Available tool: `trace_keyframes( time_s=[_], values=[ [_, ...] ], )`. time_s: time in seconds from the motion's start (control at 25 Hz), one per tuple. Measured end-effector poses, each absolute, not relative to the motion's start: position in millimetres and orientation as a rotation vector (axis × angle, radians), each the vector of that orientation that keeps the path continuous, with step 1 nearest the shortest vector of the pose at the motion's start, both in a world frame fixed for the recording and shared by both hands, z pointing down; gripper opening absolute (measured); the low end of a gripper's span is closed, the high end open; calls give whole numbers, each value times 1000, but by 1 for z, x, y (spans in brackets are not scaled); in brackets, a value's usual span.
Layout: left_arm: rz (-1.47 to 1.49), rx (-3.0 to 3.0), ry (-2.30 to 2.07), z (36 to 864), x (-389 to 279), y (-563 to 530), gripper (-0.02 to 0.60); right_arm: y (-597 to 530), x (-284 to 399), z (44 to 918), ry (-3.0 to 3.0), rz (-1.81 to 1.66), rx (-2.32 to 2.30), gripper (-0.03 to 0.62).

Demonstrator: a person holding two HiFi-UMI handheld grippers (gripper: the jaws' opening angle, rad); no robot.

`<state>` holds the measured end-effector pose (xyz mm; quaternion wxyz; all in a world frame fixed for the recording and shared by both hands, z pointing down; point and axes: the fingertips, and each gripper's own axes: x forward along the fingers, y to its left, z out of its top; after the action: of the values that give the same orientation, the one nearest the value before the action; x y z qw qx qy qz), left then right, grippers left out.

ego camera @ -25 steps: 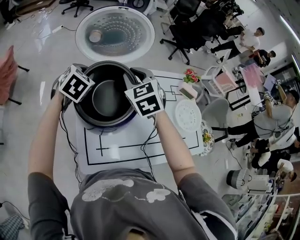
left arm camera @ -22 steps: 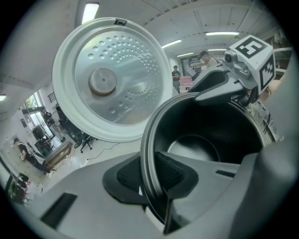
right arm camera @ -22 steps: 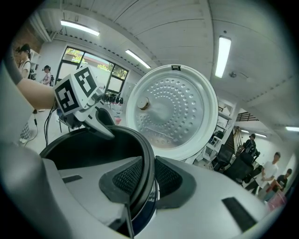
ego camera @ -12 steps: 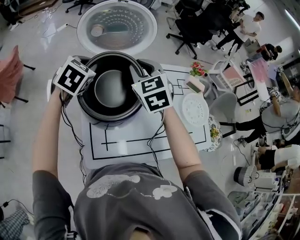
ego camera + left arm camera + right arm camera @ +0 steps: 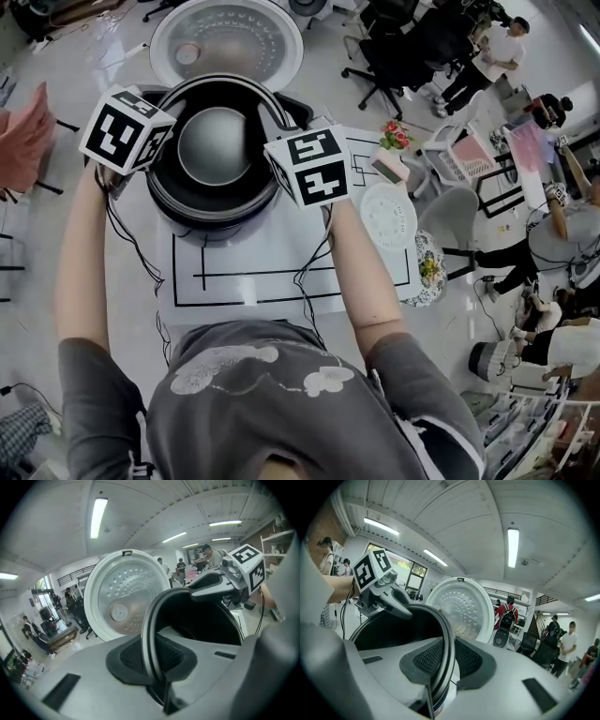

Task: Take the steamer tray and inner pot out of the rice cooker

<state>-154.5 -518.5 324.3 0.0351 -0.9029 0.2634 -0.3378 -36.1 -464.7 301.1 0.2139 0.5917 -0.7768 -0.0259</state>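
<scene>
Inner pot (image 5: 216, 145) held high over rice cooker (image 5: 208, 217), open lid (image 5: 225, 39) at far side. Left gripper (image 5: 152, 656) pinches pot's left rim, jaws just closing tighter on it. Right gripper (image 5: 443, 660) clamped on right rim.

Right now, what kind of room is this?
Probably a shared office or lab workroom: black wheeled office chairs, long white ceiling strip lights, and a white tabletop mat marked with black lines.
</scene>
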Motion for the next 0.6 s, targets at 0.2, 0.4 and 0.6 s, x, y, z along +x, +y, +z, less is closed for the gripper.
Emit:
trace_keyframes(
  time_s=[0.2, 0.4, 0.6],
  values=[
    [-958, -2688, 880, 287, -146, -497, 44, -444, -26, 272, -2221, -134, 1669, 101],
    [-875, -2624, 926, 245, -129, -461, 44, -409, -10, 236, -2265, -233, 1700, 100],
    [-827, -2610, 907, 220, -95, -417, 44, -364, 24, 213, -2272, -268, 1721, 100]
  ],
)
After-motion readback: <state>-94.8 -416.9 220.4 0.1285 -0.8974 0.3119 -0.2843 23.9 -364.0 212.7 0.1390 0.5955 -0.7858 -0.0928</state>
